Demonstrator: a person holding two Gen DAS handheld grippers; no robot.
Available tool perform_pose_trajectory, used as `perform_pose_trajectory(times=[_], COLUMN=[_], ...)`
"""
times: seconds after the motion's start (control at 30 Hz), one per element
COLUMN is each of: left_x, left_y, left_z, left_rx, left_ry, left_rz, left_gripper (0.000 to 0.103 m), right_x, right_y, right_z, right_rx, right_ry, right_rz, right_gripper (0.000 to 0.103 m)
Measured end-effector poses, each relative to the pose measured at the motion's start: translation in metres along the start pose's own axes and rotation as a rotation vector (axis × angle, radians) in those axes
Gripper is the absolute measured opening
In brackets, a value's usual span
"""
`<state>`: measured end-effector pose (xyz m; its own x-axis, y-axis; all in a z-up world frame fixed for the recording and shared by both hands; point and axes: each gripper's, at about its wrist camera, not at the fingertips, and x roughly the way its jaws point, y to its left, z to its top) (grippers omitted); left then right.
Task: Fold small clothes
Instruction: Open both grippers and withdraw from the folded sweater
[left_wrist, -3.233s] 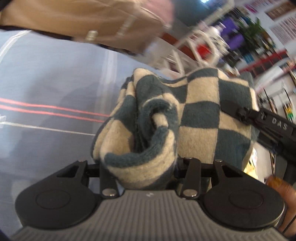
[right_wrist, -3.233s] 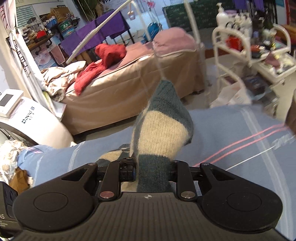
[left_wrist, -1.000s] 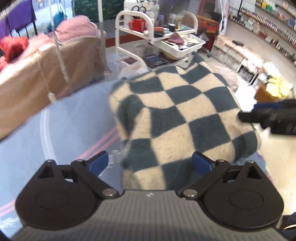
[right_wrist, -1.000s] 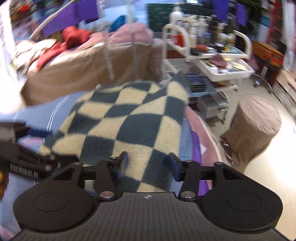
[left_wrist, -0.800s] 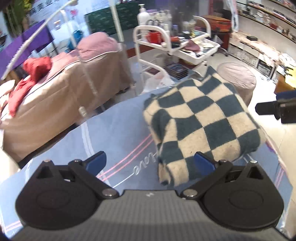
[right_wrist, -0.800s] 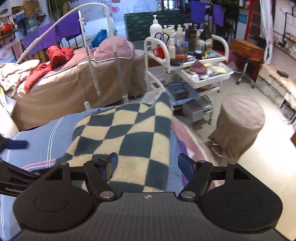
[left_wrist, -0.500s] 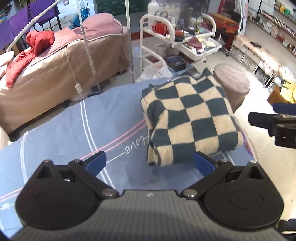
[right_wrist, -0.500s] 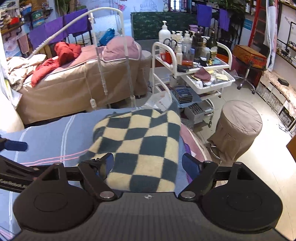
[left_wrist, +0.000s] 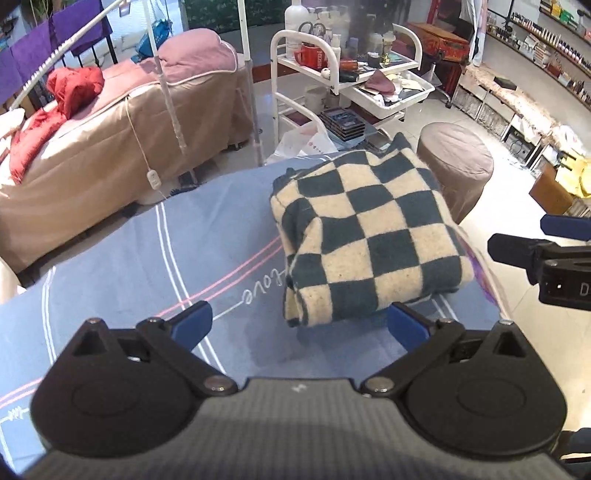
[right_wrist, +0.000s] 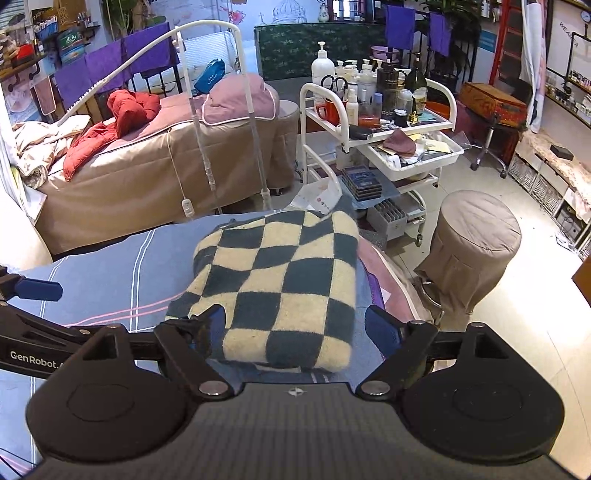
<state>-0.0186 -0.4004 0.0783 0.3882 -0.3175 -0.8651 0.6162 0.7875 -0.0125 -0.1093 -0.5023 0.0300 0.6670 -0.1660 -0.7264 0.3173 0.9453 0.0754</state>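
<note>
A folded checkered garment (left_wrist: 365, 229), dark teal and cream, lies flat on the blue striped bed sheet (left_wrist: 147, 258) near the bed's far right corner. It also shows in the right wrist view (right_wrist: 280, 288). My left gripper (left_wrist: 299, 325) is open and empty, held above the sheet just short of the garment's near edge. My right gripper (right_wrist: 291, 328) is open and empty, its blue pads on either side of the garment's near edge, above it. The right gripper shows at the right of the left wrist view (left_wrist: 546, 251).
Past the bed's edge stand a white trolley (right_wrist: 369, 122) with bottles and trays, a round brown stool (right_wrist: 476, 243) and a brown massage bed (right_wrist: 147, 162) with red clothes. A white curved lamp arm (right_wrist: 155, 48) reaches over it.
Both grippers let go of the garment, opened wide and pulled back and up. The garment now lies folded on the sheet.
</note>
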Motion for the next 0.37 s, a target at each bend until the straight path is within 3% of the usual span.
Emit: perform_pose_trajectory(times=[0.2, 0.37], left_x=[-0.0037, -0.0024], left_y=[-0.0012, -0.0049], left_z=[-0.0017, 0.001], left_rx=[0.002, 0.004], left_ry=[-0.031, -0.017], left_rz=[-0.021, 0.004], left_gripper=[0.102, 0.103], right_x=[0.0011, 0.0019], right_y=[-0.002, -0.0044], right_z=[-0.0018, -0.0022], right_rx=[0.016, 0.035], right_ry=[0.003, 0.008], right_rz=[-0.003, -0.001], right_gripper=[0.103, 0.103])
